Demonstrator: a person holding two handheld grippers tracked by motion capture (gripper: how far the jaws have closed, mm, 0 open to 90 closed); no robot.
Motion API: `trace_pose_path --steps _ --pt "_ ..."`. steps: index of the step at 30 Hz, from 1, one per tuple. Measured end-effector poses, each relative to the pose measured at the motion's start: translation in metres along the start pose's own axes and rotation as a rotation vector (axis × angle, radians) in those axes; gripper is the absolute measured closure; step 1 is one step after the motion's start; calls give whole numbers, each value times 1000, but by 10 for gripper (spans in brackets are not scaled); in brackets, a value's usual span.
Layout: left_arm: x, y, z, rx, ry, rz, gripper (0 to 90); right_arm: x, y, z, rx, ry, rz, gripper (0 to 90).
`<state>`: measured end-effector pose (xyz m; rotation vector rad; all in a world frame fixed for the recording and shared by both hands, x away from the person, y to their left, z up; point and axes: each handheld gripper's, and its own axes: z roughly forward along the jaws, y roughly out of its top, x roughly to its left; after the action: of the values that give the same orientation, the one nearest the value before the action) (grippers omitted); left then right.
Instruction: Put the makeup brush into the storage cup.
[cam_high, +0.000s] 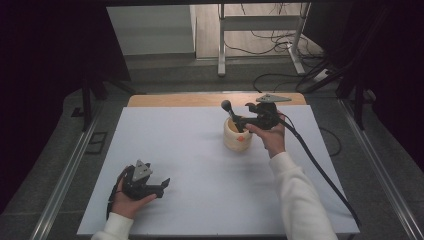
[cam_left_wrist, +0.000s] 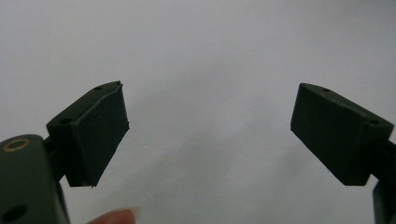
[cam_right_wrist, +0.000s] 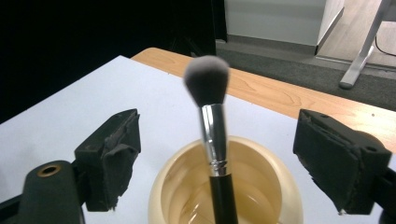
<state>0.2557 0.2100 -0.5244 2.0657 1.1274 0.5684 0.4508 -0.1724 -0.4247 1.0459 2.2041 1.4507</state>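
On the white table (cam_high: 200, 165), one brush (cam_right_wrist: 212, 140) stands in one cream cup (cam_right_wrist: 285, 186); both tools, left tool (cam_left_wrist: 208, 135) and right tool (cam_right_wrist: 215, 156), gape apart, holding nothing.

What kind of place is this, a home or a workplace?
Probably a lab or recording workspace, not a home. A wooden table under a plain white sheet stands between black curtains, loose cables lie on the floor behind, and a person holds two black handheld grippers.

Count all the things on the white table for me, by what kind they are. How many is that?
Makeup brush: 1, standing in the cup
Cream cup: 1
Hand-held gripper: 2, the left hand-held gripper and the right hand-held gripper, both with jaws apart
Total: 4
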Motion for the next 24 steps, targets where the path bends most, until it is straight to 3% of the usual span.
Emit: trace_pose_path --steps 24 --pt "0 0 -1 -7 0 -1 119 3 -6 -19 41 31 -44 106"
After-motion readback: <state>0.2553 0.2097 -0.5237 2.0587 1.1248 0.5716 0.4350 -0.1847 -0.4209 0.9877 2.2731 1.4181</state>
